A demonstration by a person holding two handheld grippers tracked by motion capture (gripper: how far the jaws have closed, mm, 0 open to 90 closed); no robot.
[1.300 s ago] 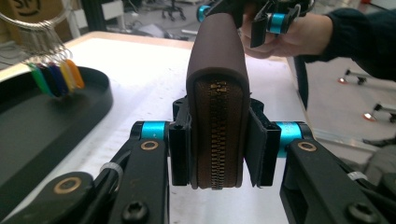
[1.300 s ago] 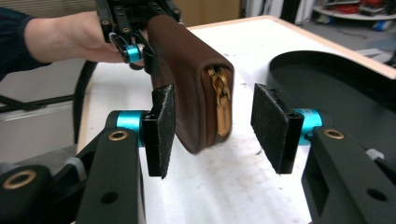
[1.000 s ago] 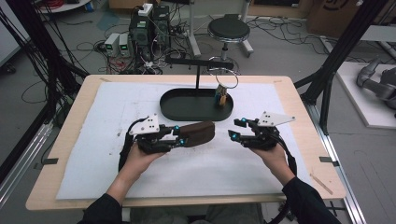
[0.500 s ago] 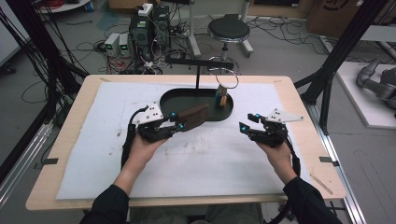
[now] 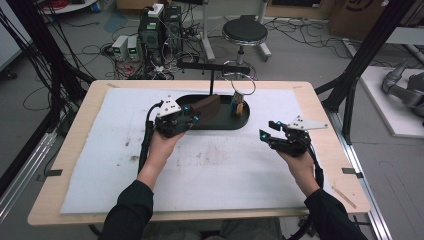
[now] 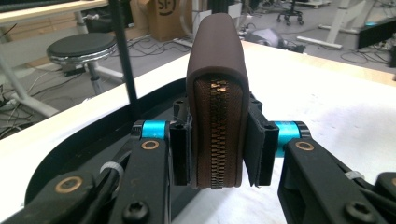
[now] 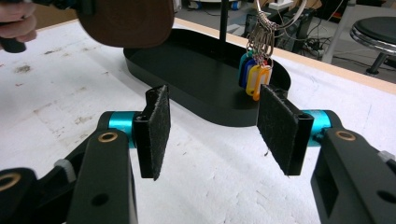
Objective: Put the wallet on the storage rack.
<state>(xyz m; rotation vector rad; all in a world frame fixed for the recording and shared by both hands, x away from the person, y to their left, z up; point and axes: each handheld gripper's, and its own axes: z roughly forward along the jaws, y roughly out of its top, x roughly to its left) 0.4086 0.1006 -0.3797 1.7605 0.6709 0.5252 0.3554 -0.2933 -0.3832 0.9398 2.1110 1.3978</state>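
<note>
At centre frame in the high view, we saw the left gripper point(image 5: 196, 116) clamped on a brown zip wallet point(image 5: 206, 107), held zipper-edge up over the near-left rim of the black oval tray point(image 5: 244, 121). At right, the right gripper point(image 5: 267, 136) hovered above the white worktop point(image 5: 225, 170), jaws apart and empty, with tagged keys point(image 7: 254, 77) hanging beyond.

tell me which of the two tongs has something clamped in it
The left tongs: their pads press on a brown zip wallet above the black tray. The right tongs stand open.
</note>
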